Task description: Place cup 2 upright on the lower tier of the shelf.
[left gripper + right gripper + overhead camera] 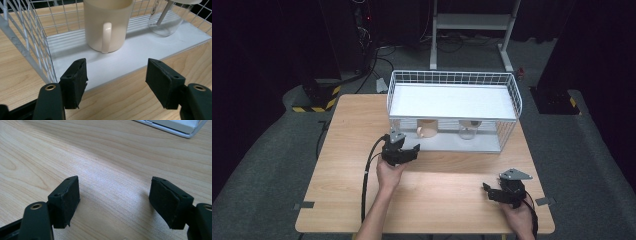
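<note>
Right now the left gripper [116, 83] hovers at the open front of the white wire rack [452, 77], jaws spread wide and empty, lined up on the cream mug [108, 23], which stands upright on the rack's lower shelf with its handle facing the gripper. Clear glass [170, 17] stands beside the mug on the same shelf. Right gripper [113, 202] sits low over the wooden table [347, 150], well apart from the rack, jaws also spread, holding nothing.
</note>
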The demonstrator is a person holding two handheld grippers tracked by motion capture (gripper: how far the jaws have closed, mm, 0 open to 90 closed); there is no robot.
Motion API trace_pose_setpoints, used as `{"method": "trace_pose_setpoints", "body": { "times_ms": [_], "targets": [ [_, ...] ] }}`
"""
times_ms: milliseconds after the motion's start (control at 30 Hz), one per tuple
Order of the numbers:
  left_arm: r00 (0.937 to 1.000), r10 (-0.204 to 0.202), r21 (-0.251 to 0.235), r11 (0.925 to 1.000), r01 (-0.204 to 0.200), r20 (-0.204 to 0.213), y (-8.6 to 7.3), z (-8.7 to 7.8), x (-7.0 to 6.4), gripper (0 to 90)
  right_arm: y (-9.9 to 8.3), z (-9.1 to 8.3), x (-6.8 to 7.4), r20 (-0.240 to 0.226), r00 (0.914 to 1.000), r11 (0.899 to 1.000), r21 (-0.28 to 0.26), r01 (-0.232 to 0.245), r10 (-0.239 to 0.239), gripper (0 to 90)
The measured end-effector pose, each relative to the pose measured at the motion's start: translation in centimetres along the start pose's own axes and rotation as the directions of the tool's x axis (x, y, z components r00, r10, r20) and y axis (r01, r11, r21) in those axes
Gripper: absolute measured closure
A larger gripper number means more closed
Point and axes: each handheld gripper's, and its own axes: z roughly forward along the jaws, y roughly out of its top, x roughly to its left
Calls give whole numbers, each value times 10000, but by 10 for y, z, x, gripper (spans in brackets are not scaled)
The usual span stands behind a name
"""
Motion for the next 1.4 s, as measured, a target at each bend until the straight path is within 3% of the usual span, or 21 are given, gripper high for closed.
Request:
{"method": "trace_pose_setpoints", "body": {
  "times_ms": [800, 1400],
  "targets": [
    [9992, -401, -83, 9992, 401, -94, -21, -30, 11, 328, 0, 0, 0, 0, 10000, 10000, 16, -37, 37, 247],
    [9994, -242, 204, 9995, 247, -230, -35, -39, 10, 318, 0, 0, 0, 2, 10000, 10000, 1, 3, -3, 247]
  ]
}}
